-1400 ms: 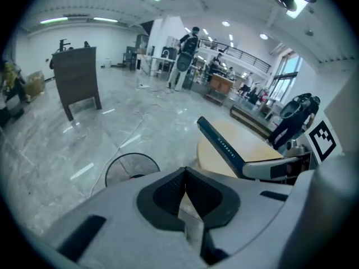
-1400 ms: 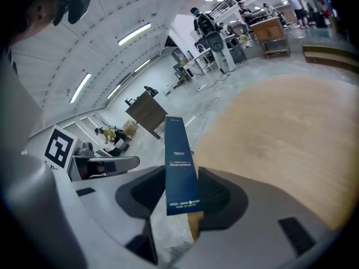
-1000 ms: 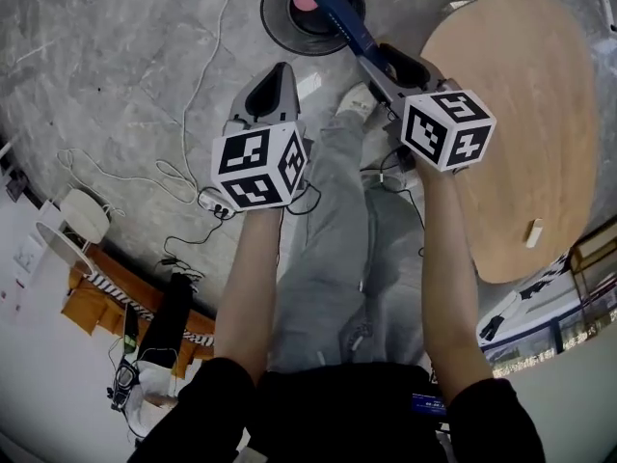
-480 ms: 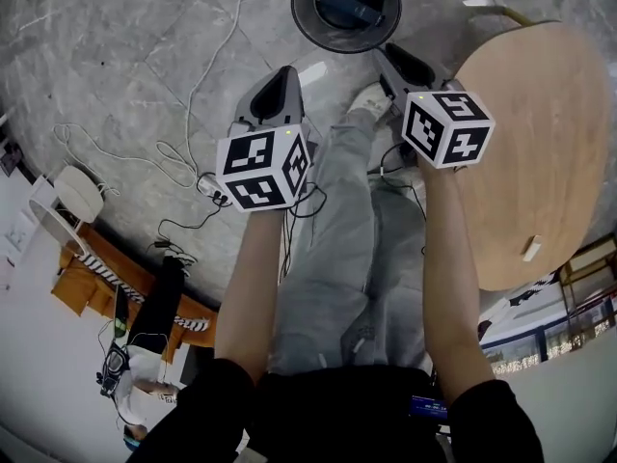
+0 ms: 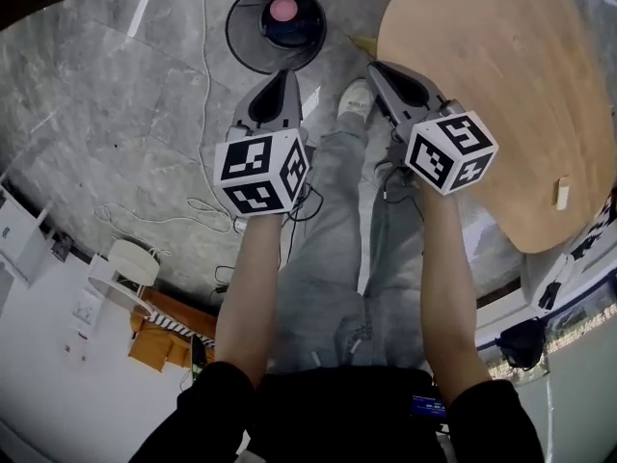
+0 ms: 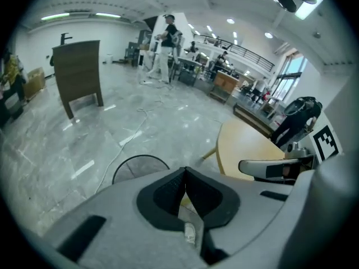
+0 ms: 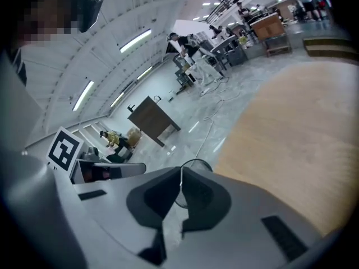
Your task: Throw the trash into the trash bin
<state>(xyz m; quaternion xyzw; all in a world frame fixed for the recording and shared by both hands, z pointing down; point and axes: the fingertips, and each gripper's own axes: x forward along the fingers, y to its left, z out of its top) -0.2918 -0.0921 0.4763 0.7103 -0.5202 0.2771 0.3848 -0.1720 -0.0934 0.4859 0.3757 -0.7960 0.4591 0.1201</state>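
Note:
The black round trash bin point(image 5: 253, 48) stands on the grey floor, with a pink item point(image 5: 282, 9) and a dark blue item point(image 5: 292, 33) lying inside. My left gripper point(image 5: 282, 73) hangs just short of the bin's near rim, its jaws shut and empty. My right gripper point(image 5: 373, 68) is to the right of the bin, beside the wooden table point(image 5: 501, 85). Its jaws have just been closing, and they meet with nothing between them. In the left gripper view the left gripper point(image 6: 184, 171) has the bin's rim point(image 6: 140, 156) ahead. Past the right gripper point(image 7: 180, 170), the bin's rim point(image 7: 197, 161) peeks.
The person's legs and a white shoe point(image 5: 357, 97) lie between the grippers. A white cable point(image 5: 207, 85) runs across the floor left of the bin. A small pale block point(image 5: 562, 193) lies on the table. A dark cabinet point(image 6: 78, 72) and people stand far off.
A second ago the right gripper held a long blue item over the bin. Half a second ago the item lay in the bin. Now both grippers have drawn back and the right jaws are shut.

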